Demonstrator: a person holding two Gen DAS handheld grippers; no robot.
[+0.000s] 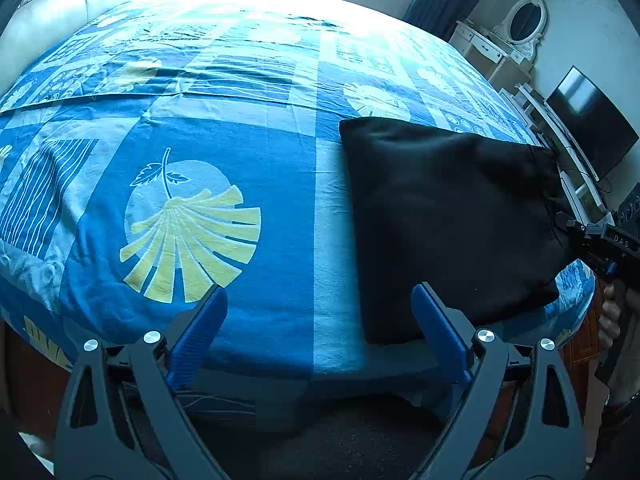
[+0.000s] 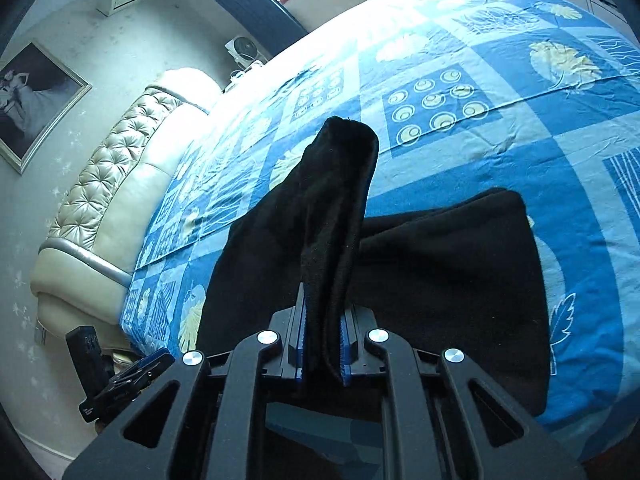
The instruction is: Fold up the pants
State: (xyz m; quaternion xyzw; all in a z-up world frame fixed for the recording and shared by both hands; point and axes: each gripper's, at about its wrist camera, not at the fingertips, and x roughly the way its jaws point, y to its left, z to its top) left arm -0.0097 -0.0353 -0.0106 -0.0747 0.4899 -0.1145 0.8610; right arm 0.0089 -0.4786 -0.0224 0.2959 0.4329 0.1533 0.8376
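Pants [image 2: 440,264] pinched in closed right gripper [image 2: 323,344], fold only in right view; left gripper [image 1: 320,312] open, empty.

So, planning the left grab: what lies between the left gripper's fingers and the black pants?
Only bare blue bedsheet, in the left wrist view; black pants lie beside the open left gripper.

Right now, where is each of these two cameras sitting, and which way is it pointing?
Left wrist view: sits on the left gripper, jaws open, looking down across the blue leaf-patterned bedspread at the folded black pants; a hand shows at right.
Right wrist view: sits on the right gripper, jaws shut on a raised fold of pants, facing the cream tufted headboard.
Shared: both see the pants, the bedspread, and each other's gripper.
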